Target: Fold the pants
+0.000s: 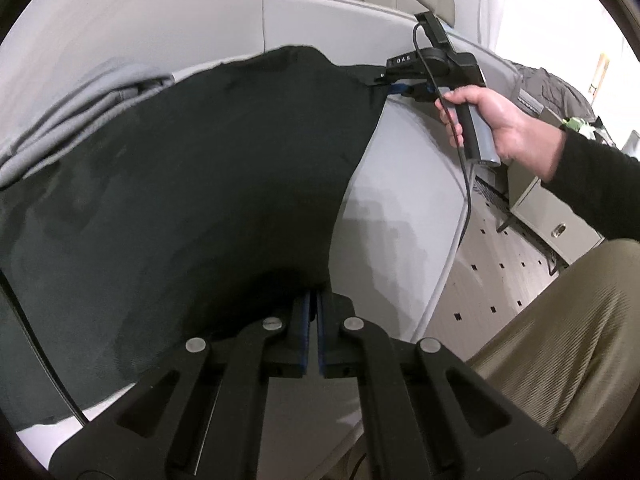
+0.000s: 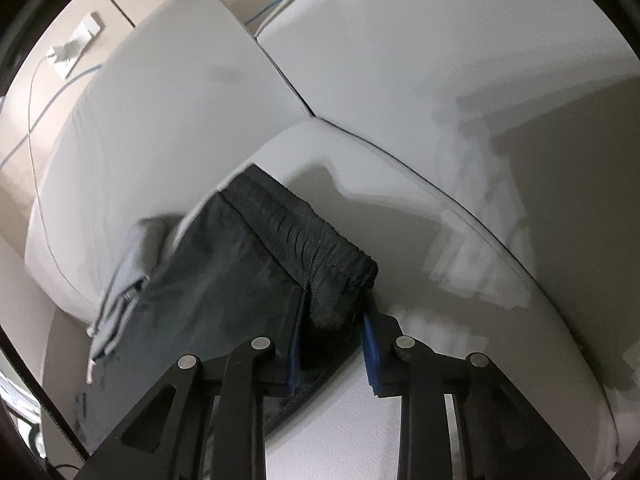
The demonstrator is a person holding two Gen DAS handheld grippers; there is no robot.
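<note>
Black pants (image 1: 200,160) lie spread across a pale grey sofa seat (image 1: 400,208). My left gripper (image 1: 314,300) is shut, its fingertips pinching the near edge of the pants. At the far corner of the cloth, my right gripper (image 1: 394,88) is held by a person's hand (image 1: 492,120). In the right wrist view the pants (image 2: 224,280) show their gathered elastic waistband (image 2: 320,248). That band is bunched between the jaws of the right gripper (image 2: 332,322), with both blue pads (image 2: 370,340) against it.
A folded grey garment (image 1: 80,108) lies beside the pants at the sofa's back (image 2: 128,276). Sofa back cushions (image 2: 440,60) rise behind. The person's olive-trousered leg (image 1: 560,340) and a black cable (image 1: 466,200) are at the right, above a patterned floor (image 1: 500,272).
</note>
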